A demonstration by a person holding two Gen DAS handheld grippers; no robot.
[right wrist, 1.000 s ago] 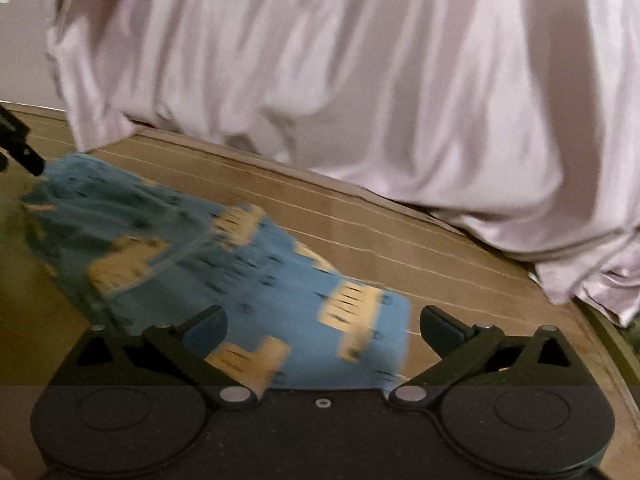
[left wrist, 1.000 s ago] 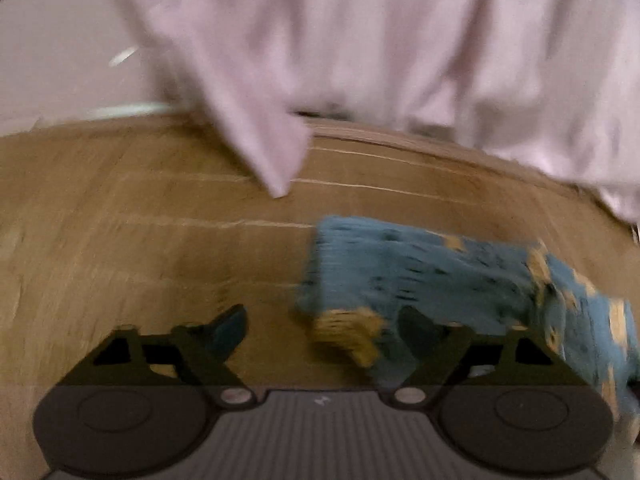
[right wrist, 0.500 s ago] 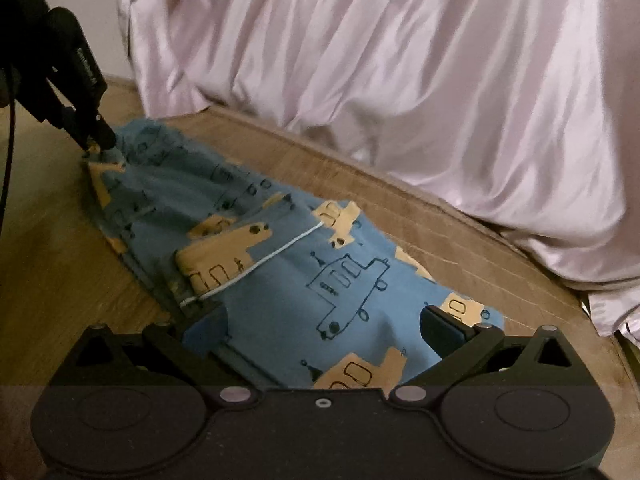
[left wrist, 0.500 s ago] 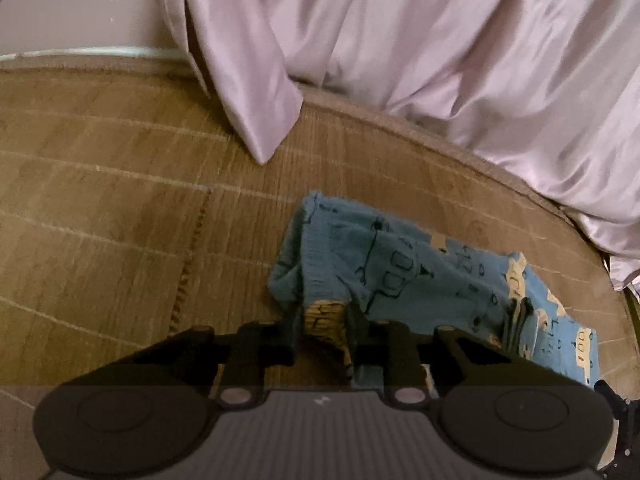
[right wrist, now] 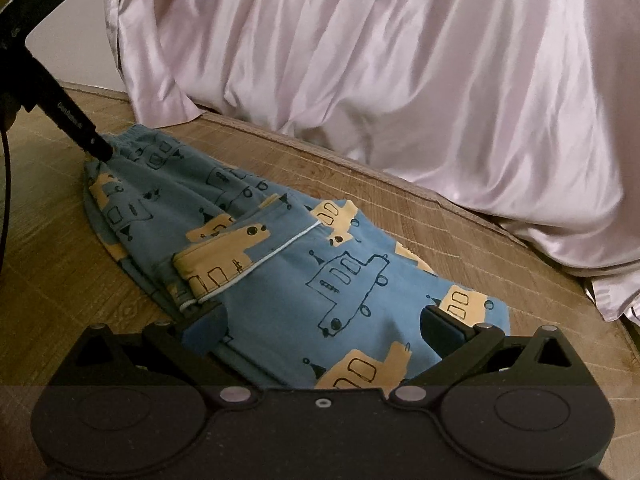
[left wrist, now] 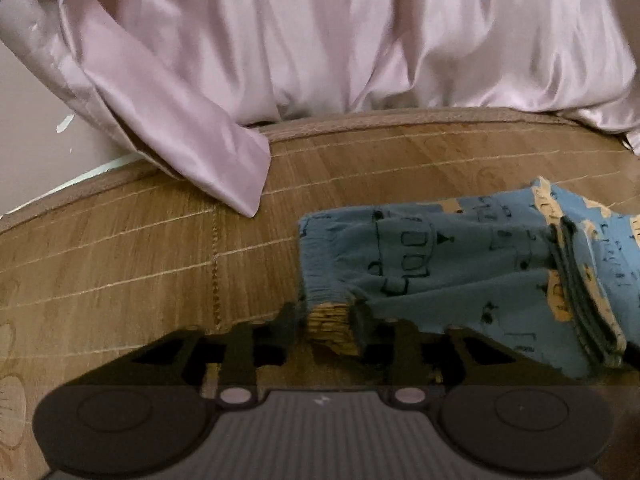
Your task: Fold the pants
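Note:
Blue pants (right wrist: 288, 256) printed with yellow and outlined vehicles lie folded on a woven mat (right wrist: 60, 264). In the left wrist view the pants (left wrist: 440, 272) show their gathered waistband on the left, and my left gripper (left wrist: 329, 322) is shut on the waistband's near corner, on a yellow patch. My right gripper (right wrist: 324, 320) is open above the pants' other end, one finger on either side of the cloth. The left gripper (right wrist: 96, 148) also shows in the right wrist view, its tip on the waistband.
A pale pink satin sheet (left wrist: 340, 36) hangs along the mat's far edge, with one corner (left wrist: 240, 176) drooping onto the mat. The same sheet (right wrist: 400, 60) fills the back of the right wrist view. Bare mat (left wrist: 120, 280) lies left of the pants.
The left gripper went from open to shut on the waistband corner. The right gripper stayed open and settled over the pants' other end.

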